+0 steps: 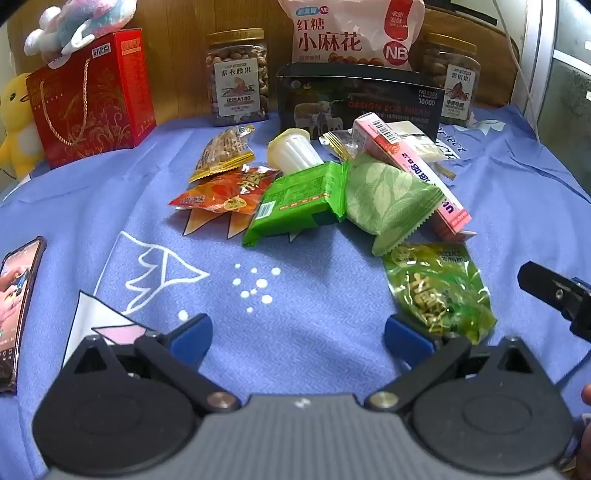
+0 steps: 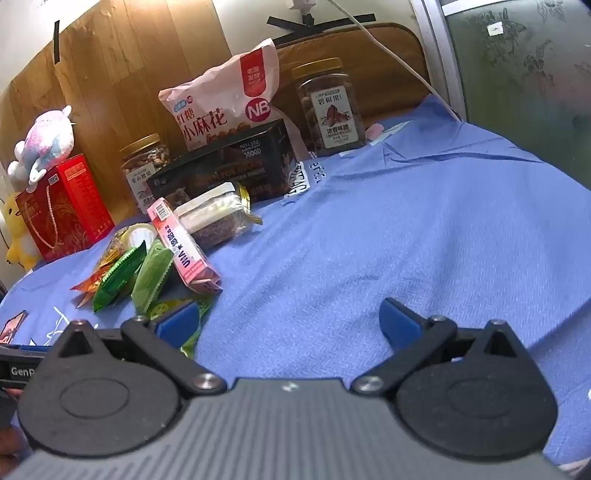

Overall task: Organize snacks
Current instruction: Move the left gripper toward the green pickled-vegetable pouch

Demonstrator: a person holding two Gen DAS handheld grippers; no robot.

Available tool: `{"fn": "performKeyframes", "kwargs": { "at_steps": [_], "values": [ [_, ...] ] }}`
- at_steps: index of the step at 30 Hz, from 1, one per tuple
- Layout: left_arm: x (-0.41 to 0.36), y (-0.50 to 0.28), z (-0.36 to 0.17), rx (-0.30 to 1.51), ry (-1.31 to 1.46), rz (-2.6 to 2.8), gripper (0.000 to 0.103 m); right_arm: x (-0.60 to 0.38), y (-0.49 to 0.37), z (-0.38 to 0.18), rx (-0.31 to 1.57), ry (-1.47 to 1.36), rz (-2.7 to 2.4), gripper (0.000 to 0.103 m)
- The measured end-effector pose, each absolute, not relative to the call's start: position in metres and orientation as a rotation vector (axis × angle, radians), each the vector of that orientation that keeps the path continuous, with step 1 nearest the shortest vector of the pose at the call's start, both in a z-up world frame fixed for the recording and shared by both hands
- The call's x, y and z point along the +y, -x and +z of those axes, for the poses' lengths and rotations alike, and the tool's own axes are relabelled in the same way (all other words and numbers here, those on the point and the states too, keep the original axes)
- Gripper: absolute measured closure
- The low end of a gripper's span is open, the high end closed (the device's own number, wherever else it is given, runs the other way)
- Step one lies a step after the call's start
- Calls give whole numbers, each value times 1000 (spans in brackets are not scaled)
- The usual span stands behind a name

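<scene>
The snacks [image 1: 332, 192] are lying in a loose heap on the blue cloth [image 1: 295, 288], ahead of our left tongs [image 1: 298, 334] and well apart from them. We are seeing nothing between the left jaws, which are standing wide apart over bare cloth. The nearest piece, a clear green packet [image 1: 439, 291], is lying just beside the right-hand finger of those tongs; whether it is touching it we cannot tell. Our right tongs [image 2: 288, 321] are also standing wide apart and holding nothing, with the heap off to their left.

In the heap we are seeing a bright green wrapper [image 1: 299, 201] overlapping a pale leaf-print pouch [image 1: 391, 197], a pink carton [image 1: 410, 170] leaning across the pouch, a white cup [image 1: 291, 151] on its side, and an orange packet [image 1: 225, 194] beside a yellow one [image 1: 223, 151].

Behind the heap a black box [image 1: 354, 98] is standing, with a pink bag [image 1: 351, 33] behind it, a nut jar [image 1: 238, 77] left of the box and another jar [image 1: 452, 81] right of it. A red gift box [image 1: 92, 96] is standing further left, and a phone [image 1: 16, 314] is lying at the cloth's left edge.
</scene>
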State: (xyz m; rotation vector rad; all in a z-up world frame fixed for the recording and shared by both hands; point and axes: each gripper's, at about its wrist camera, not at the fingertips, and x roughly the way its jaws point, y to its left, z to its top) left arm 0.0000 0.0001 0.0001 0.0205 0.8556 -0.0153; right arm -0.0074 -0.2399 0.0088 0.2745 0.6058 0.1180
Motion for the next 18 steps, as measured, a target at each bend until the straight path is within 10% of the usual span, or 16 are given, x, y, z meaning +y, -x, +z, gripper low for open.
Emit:
{"fn": "performKeyframes", "kwargs": {
  "at_steps": [18],
  "values": [
    [6,22,-3,687,-61,-122,0,-215,27,24,409,-70,96,0]
  ]
}}
